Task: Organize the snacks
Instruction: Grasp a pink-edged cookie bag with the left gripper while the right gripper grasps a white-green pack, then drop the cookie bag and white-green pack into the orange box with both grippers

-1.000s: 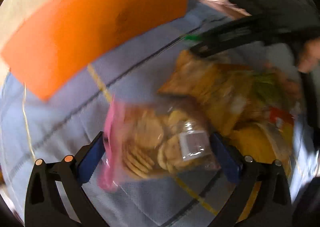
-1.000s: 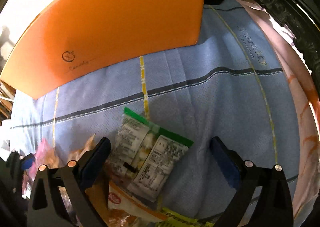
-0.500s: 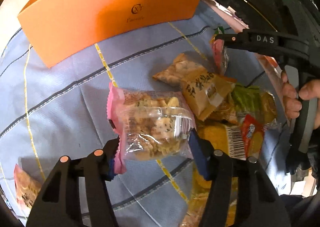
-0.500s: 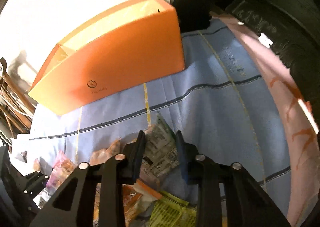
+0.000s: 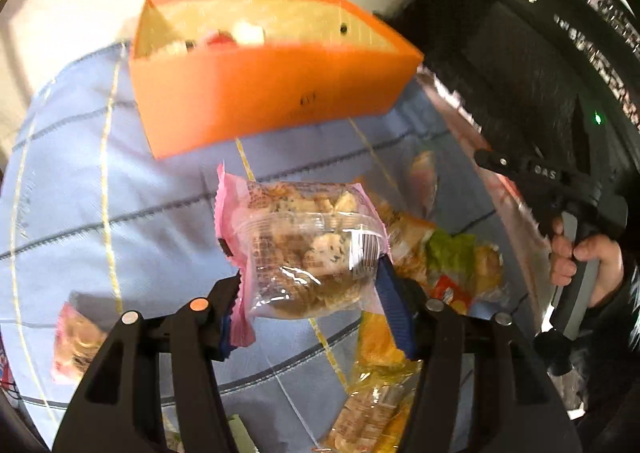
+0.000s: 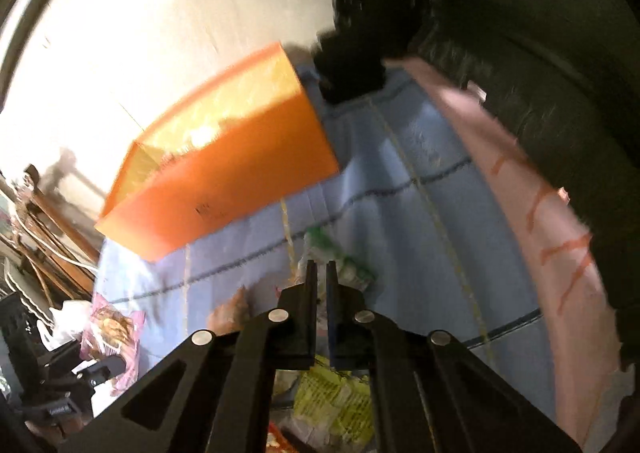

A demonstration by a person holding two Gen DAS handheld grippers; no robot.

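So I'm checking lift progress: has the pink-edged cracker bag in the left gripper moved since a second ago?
Yes. The cracker bag, clamped in the left gripper, has risen off the blue cloth toward the orange box, whose open top now shows.

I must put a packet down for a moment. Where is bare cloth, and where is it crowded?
Bare blue cloth lies between the orange box and the lone packet at the near left. More lies between the box and the pink edge. The snack pile is crowded.
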